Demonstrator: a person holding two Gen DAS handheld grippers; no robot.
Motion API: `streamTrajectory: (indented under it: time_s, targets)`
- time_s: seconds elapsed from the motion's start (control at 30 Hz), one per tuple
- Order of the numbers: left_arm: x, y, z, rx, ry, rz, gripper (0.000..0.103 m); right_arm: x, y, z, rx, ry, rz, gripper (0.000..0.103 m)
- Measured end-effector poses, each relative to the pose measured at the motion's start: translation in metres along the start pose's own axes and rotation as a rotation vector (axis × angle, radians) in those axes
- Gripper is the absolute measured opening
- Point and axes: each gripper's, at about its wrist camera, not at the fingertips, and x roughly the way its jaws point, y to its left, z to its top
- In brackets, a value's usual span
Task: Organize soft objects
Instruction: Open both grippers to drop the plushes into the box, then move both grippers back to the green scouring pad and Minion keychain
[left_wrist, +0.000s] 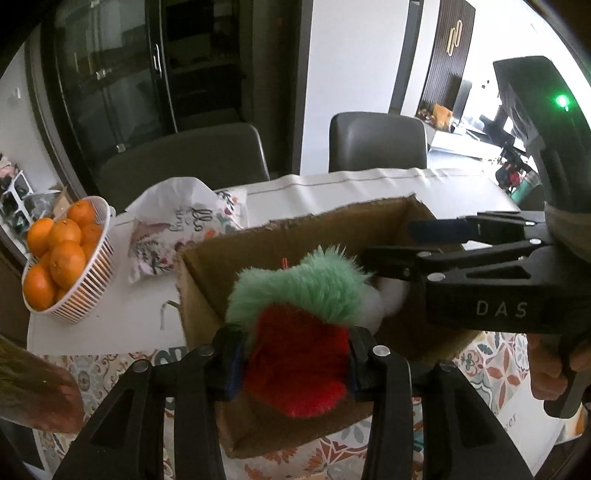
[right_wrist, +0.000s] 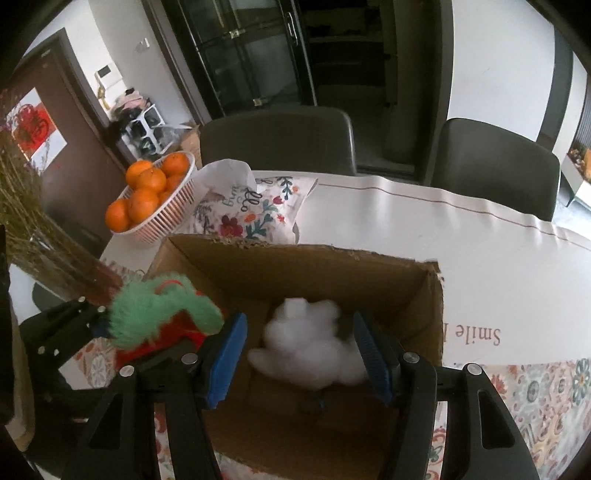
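Observation:
My left gripper (left_wrist: 293, 363) is shut on a red and green plush toy (left_wrist: 295, 332) and holds it above the near left part of an open cardboard box (left_wrist: 207, 266). The toy also shows in the right wrist view (right_wrist: 159, 314). My right gripper (right_wrist: 301, 354) is open above the box (right_wrist: 424, 295). A white fluffy toy (right_wrist: 310, 343) lies inside the box, below and between its blue pads (right_wrist: 227, 354). In the left wrist view the right gripper (left_wrist: 399, 247) reaches in from the right over the box, and a bit of the white toy (left_wrist: 391, 295) shows beneath it.
A white basket of oranges (right_wrist: 147, 199) stands at the table's far left. A floral pillow (right_wrist: 247, 210) lies behind the box. Two grey chairs (right_wrist: 277, 140) stand at the far edge. A white cloth (right_wrist: 480, 236) covers the table; dried stems (right_wrist: 33, 229) are at left.

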Motion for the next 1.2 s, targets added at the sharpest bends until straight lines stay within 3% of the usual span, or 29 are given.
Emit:
streamTrajectory:
  time_s: [0.1, 0.2, 0.47, 0.83, 1.2]
  targets:
    - [0.001, 0.001, 0.001, -0.013, 0.008, 0.003, 0.059, -0.002, -0.003, -0.001, 0.015, -0.003, -0.017, 0.064]
    - [-0.003, 0.000, 0.000, -0.018, 0.000, 0.029, 0.063, -0.008, -0.007, -0.005, 0.032, 0.000, -0.050, 0.064]
    - [-0.028, -0.007, -0.014, -0.050, 0.003, 0.078, 0.068, -0.037, -0.007, -0.026, 0.064, -0.021, -0.107, 0.064]
    - [-0.069, -0.017, -0.045, -0.088, 0.006, 0.112, 0.071, -0.079, 0.015, -0.058, 0.039, -0.055, -0.159, 0.075]
    - [-0.094, -0.034, -0.081, -0.053, 0.039, 0.117, 0.075, -0.093, 0.028, -0.102, 0.029, 0.004, -0.136, 0.080]
